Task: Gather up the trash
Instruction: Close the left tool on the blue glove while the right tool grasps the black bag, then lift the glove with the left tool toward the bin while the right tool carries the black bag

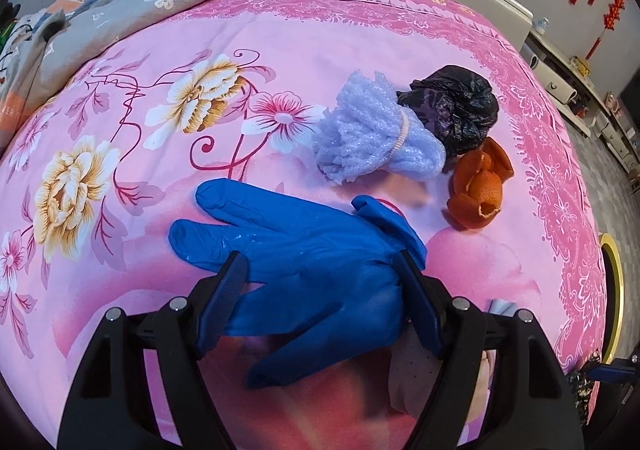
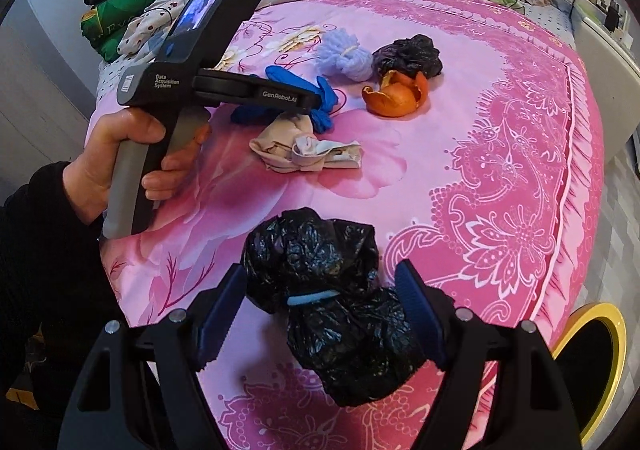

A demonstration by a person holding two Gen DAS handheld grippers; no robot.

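We hold the left gripper (image 1: 320,274) wide-fingered astride the limp blue glove (image 1: 304,262) mid-bed; it looks light and slippery, best pinched at the palm. The right gripper (image 2: 322,284), fingers wide, straddles the banded black bag (image 2: 332,290) near the bed's edge. The bag's contents are hidden.

— What covers the bed (image 2: 500,130)?
— A pink flowered sheet. On it lie a blue glove (image 1: 316,262), pale foam netting (image 1: 372,134), orange peel (image 1: 480,186), two black bags (image 2: 340,302) and crumpled beige wrapping (image 2: 304,150).
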